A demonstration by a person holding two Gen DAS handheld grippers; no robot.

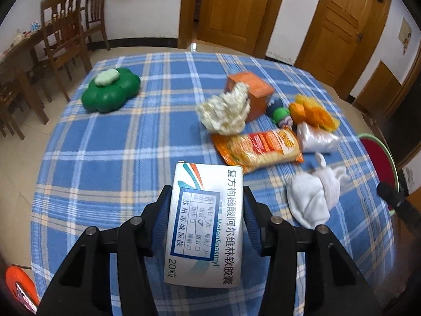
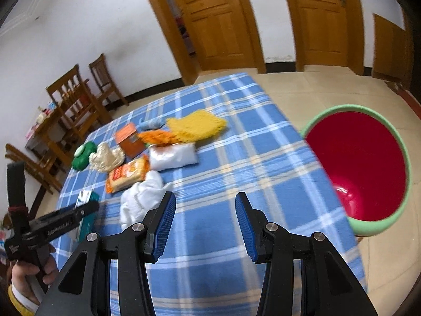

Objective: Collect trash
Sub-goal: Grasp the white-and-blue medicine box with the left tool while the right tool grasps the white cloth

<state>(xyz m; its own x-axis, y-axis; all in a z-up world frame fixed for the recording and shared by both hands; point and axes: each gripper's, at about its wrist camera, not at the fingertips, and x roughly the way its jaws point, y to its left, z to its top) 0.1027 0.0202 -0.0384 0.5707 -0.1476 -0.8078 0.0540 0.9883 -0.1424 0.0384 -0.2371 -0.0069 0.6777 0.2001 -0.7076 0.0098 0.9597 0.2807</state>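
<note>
Covering the table (image 2: 236,142) is a blue plaid cloth, with wooden chairs (image 1: 65,34) by a white wall, two wooden doors (image 1: 231,8) behind and a tiled floor below. The left gripper (image 1: 206,210) is clamped on a white medicine box (image 1: 205,223), which stands upright between its blue pads. The right gripper (image 2: 205,220) hangs unclenched and empty over the cloth, a red bin (image 2: 363,168) with a green rim just off the table's edge beside it
</note>
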